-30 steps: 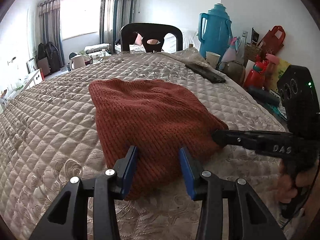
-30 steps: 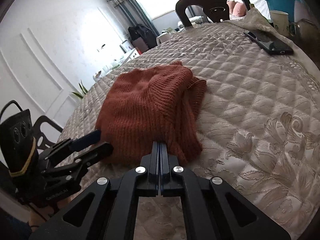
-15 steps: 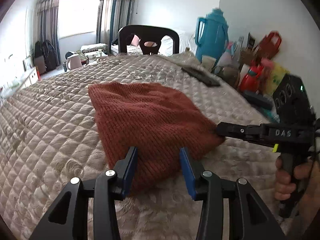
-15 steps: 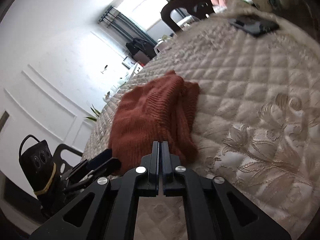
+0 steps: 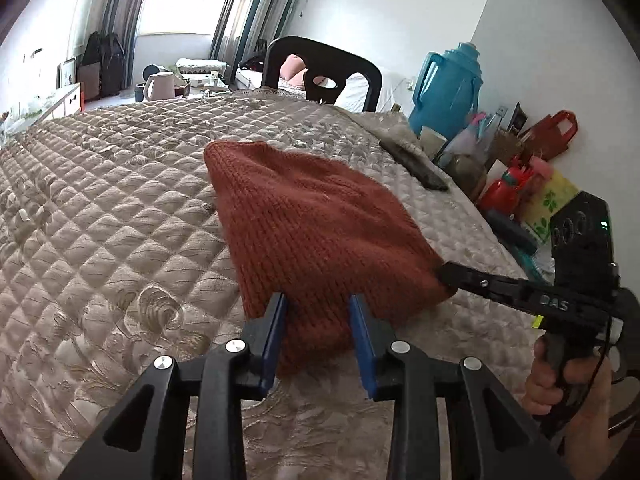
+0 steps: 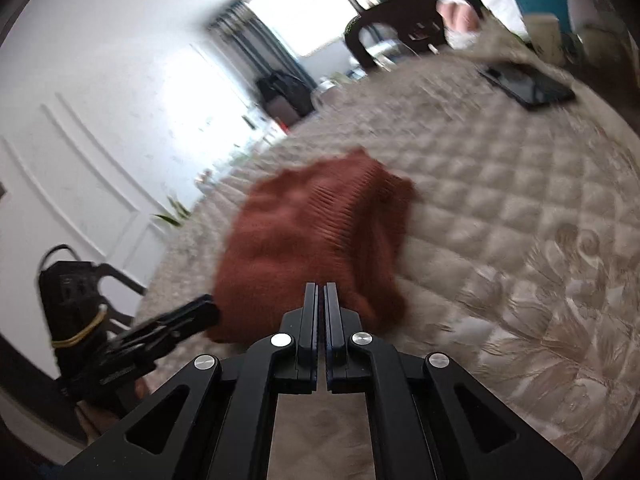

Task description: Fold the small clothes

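A rust-red knitted garment [image 5: 312, 224] lies folded on the quilted beige cover [image 5: 100, 220]. My left gripper [image 5: 320, 304] is open, its blue-padded fingers straddling the garment's near edge. My right gripper [image 6: 321, 292] has its jaws together at the garment's near right corner; whether it pinches knit I cannot tell. It shows in the left wrist view [image 5: 446, 270] with its tip touching that corner. The garment [image 6: 312, 248] is blurred in the right wrist view, and the left gripper [image 6: 200, 312] shows at its left edge.
A black phone [image 6: 528, 86] lies on the cover to the far right. A dark chair [image 5: 320, 68] stands behind the table. A blue thermos jug [image 5: 448, 84], cup, bottles and a red bag [image 5: 548, 136] crowd the right side by the wall.
Both grippers have shifted and tilted; the right wrist view is now motion-blurred. The right gripper's tip stays at the garment's near right corner. The garment looks little changed.
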Tool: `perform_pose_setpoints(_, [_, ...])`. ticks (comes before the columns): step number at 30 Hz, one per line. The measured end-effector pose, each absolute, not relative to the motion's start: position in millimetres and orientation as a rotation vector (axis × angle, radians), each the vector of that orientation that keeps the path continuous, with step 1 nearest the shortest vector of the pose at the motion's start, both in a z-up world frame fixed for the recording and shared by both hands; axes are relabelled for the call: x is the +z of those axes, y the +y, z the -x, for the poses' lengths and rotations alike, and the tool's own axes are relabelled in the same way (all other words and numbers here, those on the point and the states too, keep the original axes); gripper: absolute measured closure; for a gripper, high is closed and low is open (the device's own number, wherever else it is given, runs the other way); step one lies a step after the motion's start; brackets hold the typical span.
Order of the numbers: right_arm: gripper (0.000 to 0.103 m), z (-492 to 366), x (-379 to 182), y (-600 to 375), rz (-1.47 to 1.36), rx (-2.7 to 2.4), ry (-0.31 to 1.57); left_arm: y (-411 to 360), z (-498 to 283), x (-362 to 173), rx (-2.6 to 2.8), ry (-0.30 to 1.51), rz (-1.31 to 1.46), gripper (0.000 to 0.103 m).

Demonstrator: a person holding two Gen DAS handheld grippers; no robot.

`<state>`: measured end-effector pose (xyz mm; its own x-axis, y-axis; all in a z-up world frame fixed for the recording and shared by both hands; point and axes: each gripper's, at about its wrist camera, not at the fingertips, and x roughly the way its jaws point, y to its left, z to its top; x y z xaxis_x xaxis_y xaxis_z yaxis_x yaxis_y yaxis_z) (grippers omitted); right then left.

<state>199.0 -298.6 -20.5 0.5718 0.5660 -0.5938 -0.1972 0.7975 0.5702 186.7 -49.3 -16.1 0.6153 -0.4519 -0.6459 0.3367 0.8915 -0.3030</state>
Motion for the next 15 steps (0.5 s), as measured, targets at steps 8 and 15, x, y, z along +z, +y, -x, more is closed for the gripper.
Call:
perform_pose_setpoints(8, [0.102,-208.7,2.4,-293.9,-0.47,0.514,0.791,-37.3,-226.6,8.8,-0.454,0.747,0.237,0.068])
perform_pose_setpoints(15, [0.102,-236.9,-26.9,-292.6,-0.507,0.492,0.859,-42.8,-261.8,-16.5,-0.416,0.794,0.244,0.068])
